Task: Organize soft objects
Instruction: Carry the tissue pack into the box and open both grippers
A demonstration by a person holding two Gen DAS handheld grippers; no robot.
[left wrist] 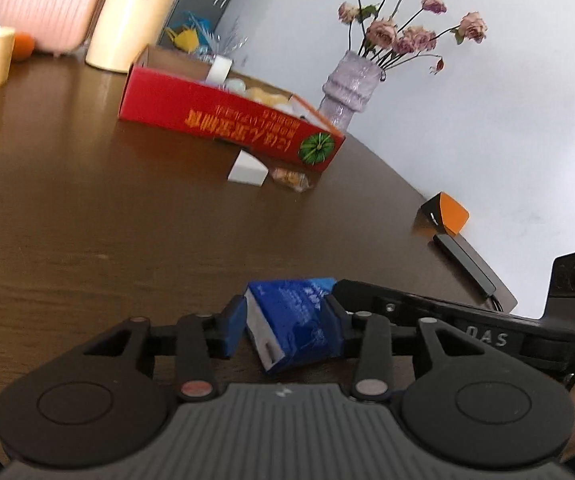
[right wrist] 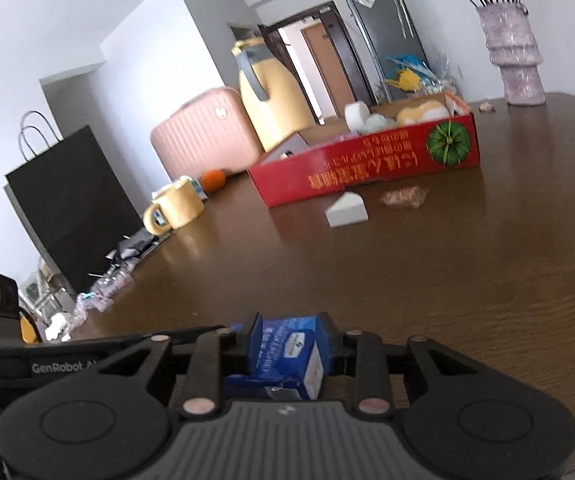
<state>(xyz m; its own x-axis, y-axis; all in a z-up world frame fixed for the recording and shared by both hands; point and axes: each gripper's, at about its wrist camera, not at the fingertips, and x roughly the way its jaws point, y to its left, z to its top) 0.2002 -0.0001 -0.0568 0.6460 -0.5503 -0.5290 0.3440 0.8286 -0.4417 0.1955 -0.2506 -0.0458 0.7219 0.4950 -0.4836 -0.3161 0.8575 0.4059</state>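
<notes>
Setting: you are in a lived-in home, at a dark wooden bench (right wrist: 447, 280) in an apartment's dining area. Evidence you can check: a lilac vase (left wrist: 349, 88) of dried roses against a white wall, a pink suitcase (right wrist: 207, 140), a yellow jug (right wrist: 271, 96) and matching mug (right wrist: 179, 208), an orange (right wrist: 213, 181) and a black paper shopping bag (right wrist: 75, 204). Beyond stand a grey fridge (right wrist: 383, 36) and a doorway (right wrist: 319, 60) to further rooms.

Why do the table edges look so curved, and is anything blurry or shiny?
Left wrist view: the fisheye lens bows the table edge and darkens the corners; the red box is slightly smeared, and the wood carries a soft sheen. Right wrist view: walls and doorway lean, window light glares off the tabletop beside the mug, and the blue packet looks soft.
</notes>
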